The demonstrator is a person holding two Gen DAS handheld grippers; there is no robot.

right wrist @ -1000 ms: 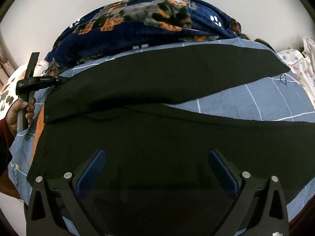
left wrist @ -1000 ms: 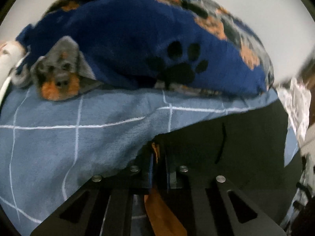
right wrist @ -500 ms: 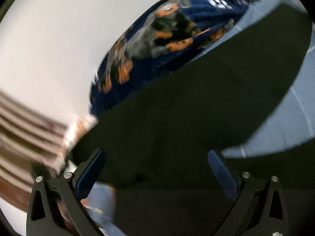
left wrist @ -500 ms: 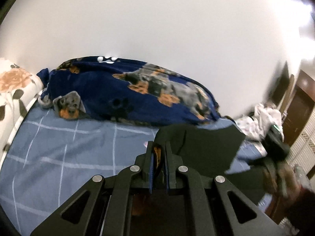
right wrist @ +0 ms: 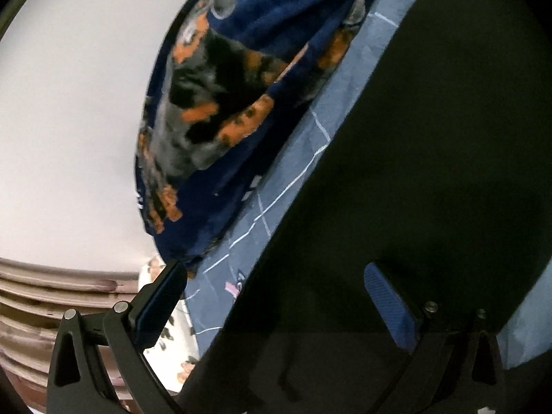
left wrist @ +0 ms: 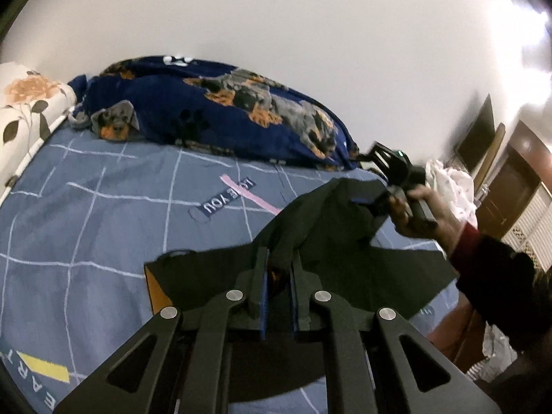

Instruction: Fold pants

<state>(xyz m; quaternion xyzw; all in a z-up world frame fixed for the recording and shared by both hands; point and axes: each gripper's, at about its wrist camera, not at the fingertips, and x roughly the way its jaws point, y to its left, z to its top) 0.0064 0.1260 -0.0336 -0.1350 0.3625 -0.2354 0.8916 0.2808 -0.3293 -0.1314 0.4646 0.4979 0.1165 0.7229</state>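
Left tongs (left wrist: 278, 276) clamp the pants (left wrist: 348, 265) edge; right tongs (right wrist: 276, 296) gape apart above the bedsheet (left wrist: 103, 207).

You are in a home bedroom: a bed with a blue sheet crossed by white grid lines (left wrist: 103, 214), a navy fleece blanket printed with dogs (left wrist: 214, 117) bunched along a plain white wall (left wrist: 276, 34), and a floral cream pillow (left wrist: 24, 103).

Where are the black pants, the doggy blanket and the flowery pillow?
black pants (left wrist: 390, 276): left wrist view, flat dark cloth right of the fingers.
doggy blanket (left wrist: 165, 103): left wrist view, plain navy patch.
flowery pillow (left wrist: 31, 93): left wrist view, orange flower print.
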